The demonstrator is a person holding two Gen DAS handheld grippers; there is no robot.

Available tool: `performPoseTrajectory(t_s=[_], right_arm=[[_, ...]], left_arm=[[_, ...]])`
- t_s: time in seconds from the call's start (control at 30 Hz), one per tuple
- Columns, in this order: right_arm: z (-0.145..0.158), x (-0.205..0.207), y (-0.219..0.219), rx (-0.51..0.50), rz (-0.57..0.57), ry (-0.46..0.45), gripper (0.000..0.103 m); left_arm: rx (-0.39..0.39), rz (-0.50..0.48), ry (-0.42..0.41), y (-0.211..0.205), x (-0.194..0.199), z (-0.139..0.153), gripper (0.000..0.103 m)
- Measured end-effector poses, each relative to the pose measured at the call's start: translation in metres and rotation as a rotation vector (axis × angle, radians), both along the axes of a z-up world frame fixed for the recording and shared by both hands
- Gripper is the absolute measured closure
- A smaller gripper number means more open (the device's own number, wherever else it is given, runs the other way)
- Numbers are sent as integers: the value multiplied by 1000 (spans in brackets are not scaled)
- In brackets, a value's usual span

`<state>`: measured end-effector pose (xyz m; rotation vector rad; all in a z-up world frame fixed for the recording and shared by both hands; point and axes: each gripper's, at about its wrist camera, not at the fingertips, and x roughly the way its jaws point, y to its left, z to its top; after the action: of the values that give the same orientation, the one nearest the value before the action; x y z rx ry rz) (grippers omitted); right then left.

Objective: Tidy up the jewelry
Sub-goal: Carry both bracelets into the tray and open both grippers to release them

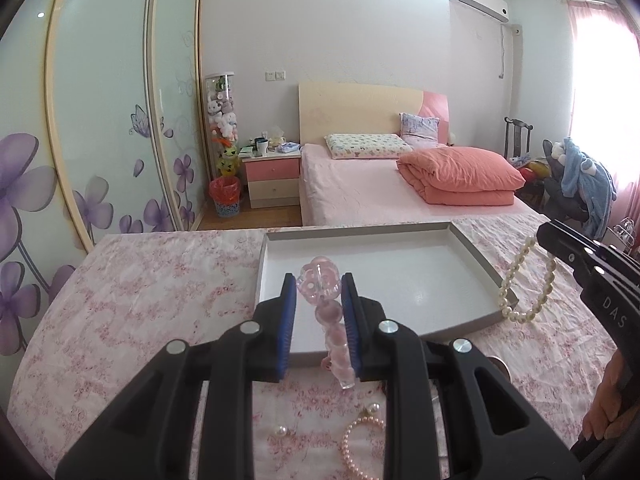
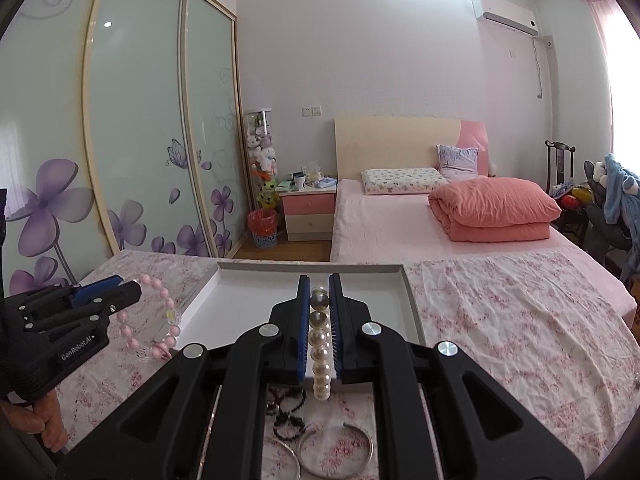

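Tray [image 1: 280, 256] empty so far: left gripper [image 1: 319, 300] clamped on pink bead bracelet [image 1: 320, 284] over its near edge, right gripper [image 2: 319, 312] clamped on pearl bracelet [image 2: 320, 344] likewise; bangles [image 2: 340, 452], earrings [image 1: 282, 431] left on table.

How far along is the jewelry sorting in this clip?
Nothing looks placed yet: the white tray shows bare. In hand: the left gripper is shut on the pink bead bracelet, the right gripper on the pearl bracelet. Left on the cloth: a pink pearl strand, pearl earrings, black beads and silver bangles.
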<state>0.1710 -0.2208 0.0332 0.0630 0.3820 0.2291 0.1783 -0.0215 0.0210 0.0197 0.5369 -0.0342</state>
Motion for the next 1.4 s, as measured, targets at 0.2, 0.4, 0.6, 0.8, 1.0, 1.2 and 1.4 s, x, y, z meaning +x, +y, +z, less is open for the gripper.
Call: performPoseTrajectory(t_s=[0.2,0.4,0.6,0.8,1.0,1.2,1.4], right_arm=[[3,27,2,8,2,-3,92],[-5,56,6,3,-13,17,92],[-21,91,4,34,-21,89,92],[-38,122,10,39,-12,165,92],[-54,142,10,46,-17,236,92],[-57,149,5,47,-37,270,87],[-59,142,-6,42,-63,266,72]], left_arm=[[-14,-12,9,-4,27,0,80],[-12,-7,26,-7,59,-7,80],[-31,-9,73,-6,91,-21,80],[-45,-15,108,-9,117,-36,80],[-43,-18,145,-12,139,-51,80],[-43,-33,157,-14,152,-57,79],[-30,-22,122,-12,151,-49,69]])
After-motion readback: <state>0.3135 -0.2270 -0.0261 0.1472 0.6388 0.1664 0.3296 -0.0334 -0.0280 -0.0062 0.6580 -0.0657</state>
